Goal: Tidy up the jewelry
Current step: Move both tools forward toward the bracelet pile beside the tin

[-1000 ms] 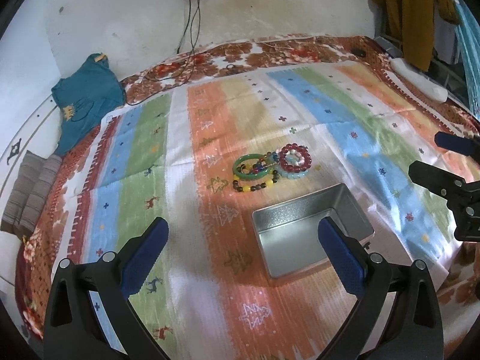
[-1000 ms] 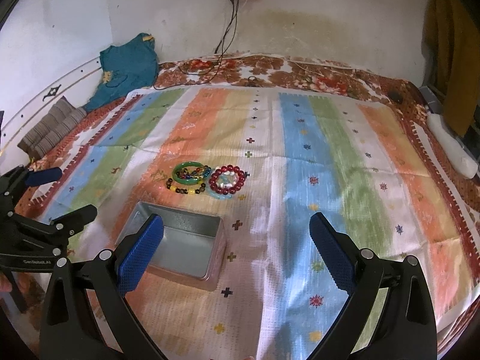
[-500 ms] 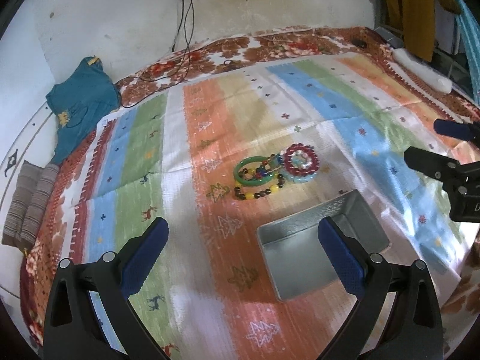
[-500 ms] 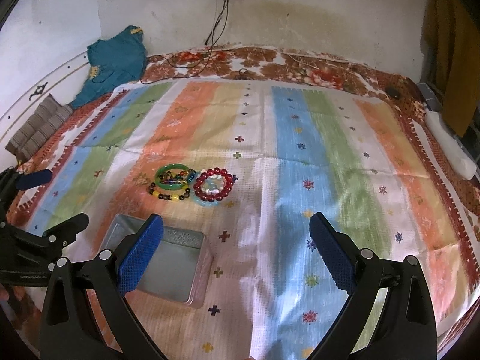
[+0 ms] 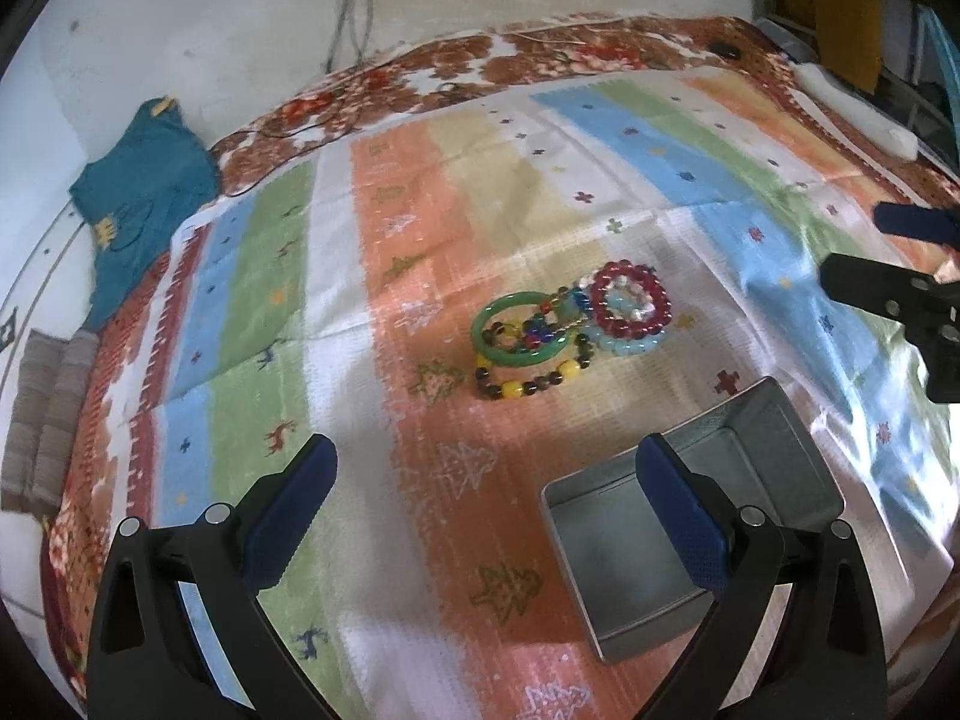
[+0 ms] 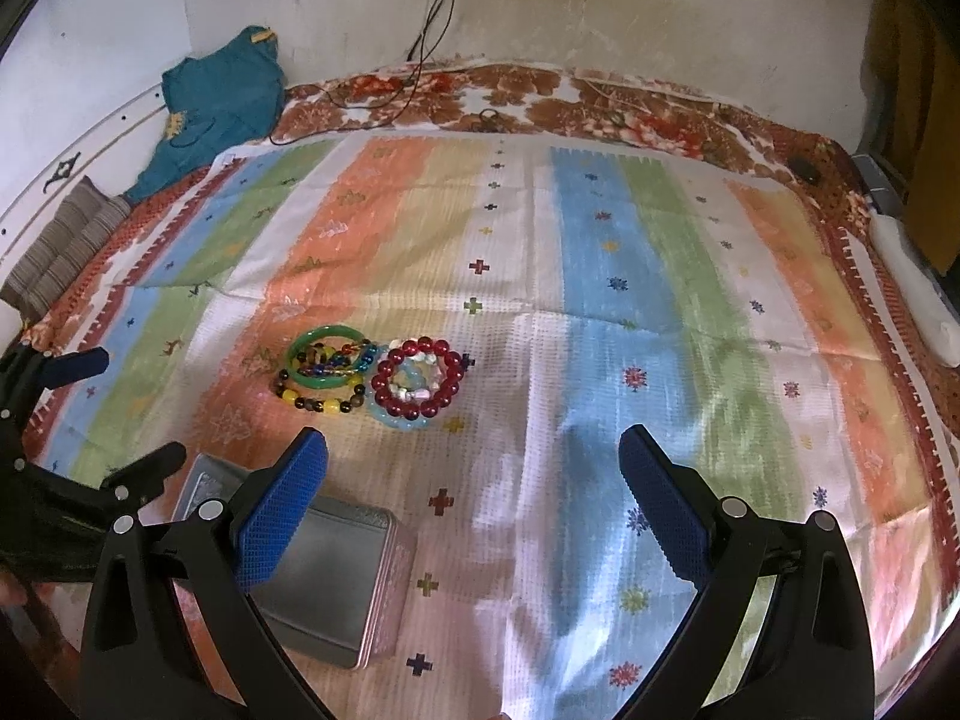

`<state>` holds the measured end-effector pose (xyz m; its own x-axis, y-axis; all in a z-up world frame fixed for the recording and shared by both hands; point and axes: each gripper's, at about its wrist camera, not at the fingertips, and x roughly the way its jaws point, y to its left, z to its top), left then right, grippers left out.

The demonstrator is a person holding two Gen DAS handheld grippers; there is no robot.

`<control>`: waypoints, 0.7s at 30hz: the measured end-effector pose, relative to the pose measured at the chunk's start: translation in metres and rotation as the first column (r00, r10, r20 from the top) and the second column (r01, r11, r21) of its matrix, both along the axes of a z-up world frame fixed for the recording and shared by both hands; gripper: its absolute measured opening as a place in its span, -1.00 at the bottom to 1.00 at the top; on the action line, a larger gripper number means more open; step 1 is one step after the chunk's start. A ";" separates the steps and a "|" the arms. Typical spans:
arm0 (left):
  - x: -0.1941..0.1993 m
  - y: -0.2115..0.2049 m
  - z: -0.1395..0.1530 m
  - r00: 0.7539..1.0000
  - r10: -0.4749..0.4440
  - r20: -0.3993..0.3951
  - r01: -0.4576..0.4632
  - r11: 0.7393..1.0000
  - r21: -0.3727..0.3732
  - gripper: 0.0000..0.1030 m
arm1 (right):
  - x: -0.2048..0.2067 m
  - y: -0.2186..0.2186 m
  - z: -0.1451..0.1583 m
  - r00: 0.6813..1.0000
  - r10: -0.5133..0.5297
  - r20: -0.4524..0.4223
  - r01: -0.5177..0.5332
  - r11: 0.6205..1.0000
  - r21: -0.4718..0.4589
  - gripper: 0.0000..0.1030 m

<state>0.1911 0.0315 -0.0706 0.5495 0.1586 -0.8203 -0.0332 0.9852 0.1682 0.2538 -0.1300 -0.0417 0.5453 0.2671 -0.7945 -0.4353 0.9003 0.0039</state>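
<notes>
With both the left hand-held gripper and right hand-held gripper wide open and empty, the overlapping beaded bracelets and green bangle ahead, beyond the open grey metal tin, risk snagging and lifting together.

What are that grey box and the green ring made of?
The box looks like thin metal, probably tin: dull silver with soft reflections and rolled edges. The green ring seems jade or glass, possibly plastic: smooth, glossy and slightly translucent.
</notes>
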 end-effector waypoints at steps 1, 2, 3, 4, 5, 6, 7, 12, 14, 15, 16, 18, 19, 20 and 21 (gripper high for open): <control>0.001 -0.001 -0.002 1.000 -0.008 -0.002 0.008 1.000 0.002 0.89 | 0.002 0.001 -0.003 1.000 0.002 -0.008 -0.002 1.000 -0.003 0.91; 0.003 -0.003 -0.003 1.000 -0.013 0.007 0.013 1.000 0.011 0.89 | 0.003 0.002 -0.004 1.000 0.003 -0.013 -0.003 1.000 -0.008 0.91; 0.003 -0.004 -0.002 0.999 -0.018 0.028 0.017 1.000 0.024 0.89 | 0.005 0.002 -0.006 1.000 0.002 -0.014 -0.002 1.000 -0.011 0.91; 0.004 -0.005 -0.001 0.999 -0.022 0.034 0.021 0.999 0.030 0.89 | 0.008 0.001 -0.006 1.000 -0.016 0.003 0.016 1.000 -0.011 0.91; 0.007 -0.007 -0.001 0.999 -0.030 0.034 0.028 0.999 0.033 0.89 | 0.009 0.000 -0.006 1.000 -0.028 0.013 0.028 1.000 -0.008 0.91; 0.010 -0.007 -0.002 0.999 -0.033 0.028 0.032 0.999 0.029 0.89 | 0.013 -0.001 -0.006 0.999 -0.033 0.015 0.033 0.999 -0.002 0.91; 0.013 -0.007 -0.003 0.999 -0.032 0.024 0.031 0.999 0.025 0.89 | 0.016 -0.002 -0.008 0.999 -0.035 0.010 0.035 0.999 0.003 0.91; 0.023 -0.009 -0.007 0.998 -0.051 0.024 0.050 0.998 0.032 0.89 | 0.029 0.003 -0.021 0.999 -0.034 -0.012 0.034 0.999 -0.023 0.91; 0.027 -0.008 -0.010 0.999 -0.051 0.015 0.051 0.998 0.031 0.89 | 0.032 0.005 -0.022 0.999 -0.032 -0.012 0.032 0.999 -0.025 0.91; 0.028 -0.007 -0.012 0.999 -0.049 0.013 0.049 0.998 0.030 0.89 | 0.034 0.005 -0.023 0.999 -0.032 -0.012 0.032 0.999 -0.023 0.91; 0.030 -0.006 -0.013 0.999 -0.048 0.008 0.048 0.998 0.028 0.89 | 0.036 0.006 -0.023 0.999 -0.033 -0.011 0.033 0.999 -0.022 0.91; 0.034 -0.004 -0.018 0.999 -0.048 0.000 0.048 0.999 0.024 0.89 | 0.039 0.006 -0.024 0.999 -0.037 -0.008 0.037 0.999 -0.022 0.91; 0.036 -0.003 -0.021 0.999 -0.049 -0.009 0.050 0.999 0.022 0.89 | 0.041 0.007 -0.025 0.999 -0.039 -0.007 0.039 0.999 -0.023 0.91; 0.038 -0.001 -0.023 0.999 -0.051 -0.017 0.051 0.998 0.021 0.89 | 0.043 0.007 -0.025 0.999 -0.039 -0.007 0.039 0.999 -0.022 0.91; 0.040 0.000 -0.027 0.999 -0.049 -0.024 0.049 0.999 0.019 0.89 | 0.045 0.009 -0.026 0.999 -0.033 -0.005 0.033 0.999 -0.016 0.91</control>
